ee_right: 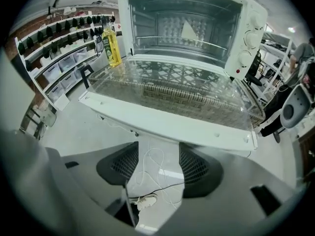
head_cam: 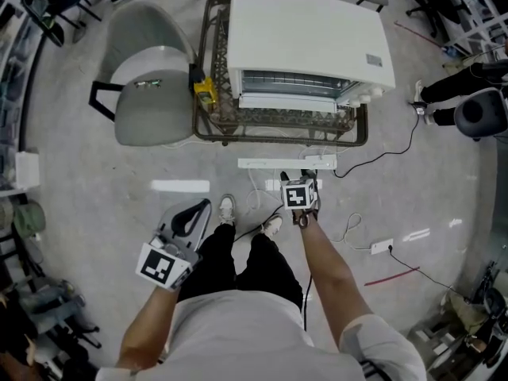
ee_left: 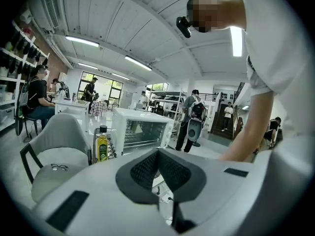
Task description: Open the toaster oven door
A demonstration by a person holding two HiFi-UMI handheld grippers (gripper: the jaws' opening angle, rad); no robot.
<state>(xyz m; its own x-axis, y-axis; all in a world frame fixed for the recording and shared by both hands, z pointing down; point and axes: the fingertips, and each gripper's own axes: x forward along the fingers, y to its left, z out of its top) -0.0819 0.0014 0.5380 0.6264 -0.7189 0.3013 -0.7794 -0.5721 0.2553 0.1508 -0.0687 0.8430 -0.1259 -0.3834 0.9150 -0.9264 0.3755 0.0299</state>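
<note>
The white toaster oven (head_cam: pixel 305 42) stands on a low wicker table (head_cam: pixel 278 121). Its glass door (ee_right: pixel 172 90) is folded down flat, so the bare cavity with its wire rack (ee_right: pixel 184 28) shows. The door's white front rim (head_cam: pixel 286 163) points toward me. My right gripper (head_cam: pixel 302 182) is open just short of that rim (ee_right: pixel 167 124), which crosses right above its fingertips (ee_right: pixel 158 149); nothing sits between the pads. My left gripper (head_cam: pixel 202 207) hangs lower left, away from the oven (ee_left: pixel 140 132), shut with its pads (ee_left: pixel 157 152) pressed together and holding nothing.
A yellow oil bottle (head_cam: pixel 205 92) stands on the table's left end. A grey chair (head_cam: pixel 151 86) with glasses on its seat (ee_left: pixel 59 167) is left of the table. Cables and a power strip (head_cam: pixel 381 247) lie on the floor. People stand in the background (ee_left: pixel 189 117).
</note>
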